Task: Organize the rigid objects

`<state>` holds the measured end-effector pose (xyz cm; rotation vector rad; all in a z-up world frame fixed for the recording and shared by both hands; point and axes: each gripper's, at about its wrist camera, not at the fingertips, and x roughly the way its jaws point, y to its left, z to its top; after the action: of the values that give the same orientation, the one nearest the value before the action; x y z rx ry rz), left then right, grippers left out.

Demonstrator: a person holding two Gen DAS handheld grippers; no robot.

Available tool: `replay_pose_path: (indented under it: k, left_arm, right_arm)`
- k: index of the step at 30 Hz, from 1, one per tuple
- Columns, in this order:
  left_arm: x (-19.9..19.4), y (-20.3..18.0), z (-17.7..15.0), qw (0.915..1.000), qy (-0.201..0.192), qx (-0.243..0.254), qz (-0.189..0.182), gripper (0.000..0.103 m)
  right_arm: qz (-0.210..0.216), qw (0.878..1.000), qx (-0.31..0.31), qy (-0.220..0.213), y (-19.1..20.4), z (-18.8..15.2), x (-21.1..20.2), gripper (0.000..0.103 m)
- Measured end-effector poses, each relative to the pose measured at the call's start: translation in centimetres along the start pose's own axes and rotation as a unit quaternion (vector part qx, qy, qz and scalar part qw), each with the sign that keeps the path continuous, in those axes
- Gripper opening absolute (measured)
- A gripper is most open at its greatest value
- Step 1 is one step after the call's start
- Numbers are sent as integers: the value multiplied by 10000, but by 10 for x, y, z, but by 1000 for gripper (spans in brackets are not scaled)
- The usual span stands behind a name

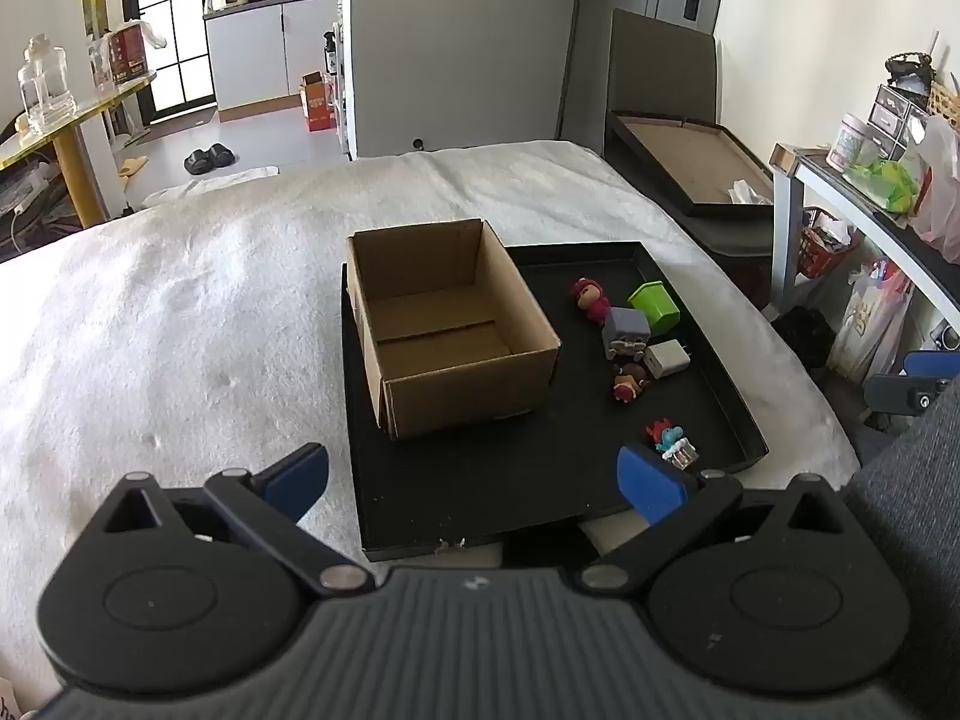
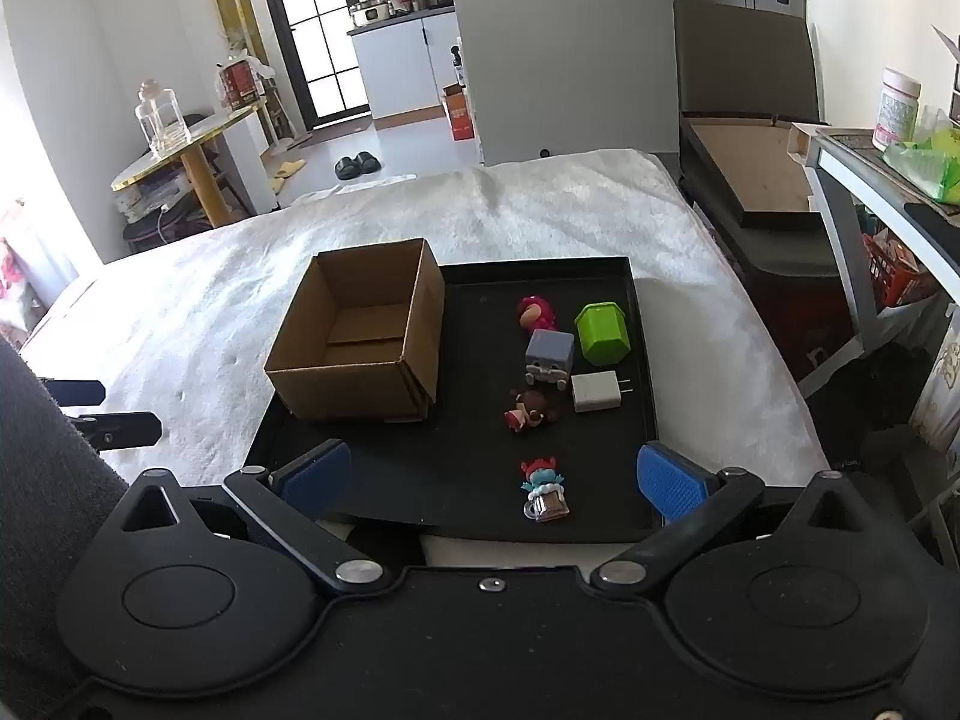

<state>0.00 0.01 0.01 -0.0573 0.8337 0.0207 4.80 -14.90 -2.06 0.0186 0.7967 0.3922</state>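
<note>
An open, empty cardboard box (image 1: 444,324) (image 2: 360,342) stands on the left part of a black tray (image 1: 540,480) (image 2: 456,480). To its right lie a pink figure (image 2: 536,312), a green box (image 2: 602,331), a grey cube toy (image 2: 549,355), a white charger (image 2: 595,391), a brown figure (image 2: 531,411) and a small blue-red figure (image 2: 545,489). My left gripper (image 1: 474,480) is open and empty at the tray's near edge. My right gripper (image 2: 495,480) is open and empty, with the blue-red figure between its fingers and a little ahead.
The tray lies on a white fluffy blanket (image 1: 180,312). A dark chair with a flat box (image 1: 690,168) stands beyond on the right. A cluttered shelf (image 1: 870,192) is at the far right. A round table with glass jars (image 2: 174,144) is on the left.
</note>
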Motion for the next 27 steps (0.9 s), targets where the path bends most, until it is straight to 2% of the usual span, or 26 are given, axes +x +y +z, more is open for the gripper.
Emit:
replay_pose_path:
  k: [20,27]
  left_arm:
    - [-5,-2,10,10000,-15,0,-28,102]
    - [-3,0,3,10000,-46,-15,-30,102]
  right_arm:
    - [-21,10000,-23,-29,2,0,0,103]
    - [-20,10000,-25,-27,1,0,1,103]
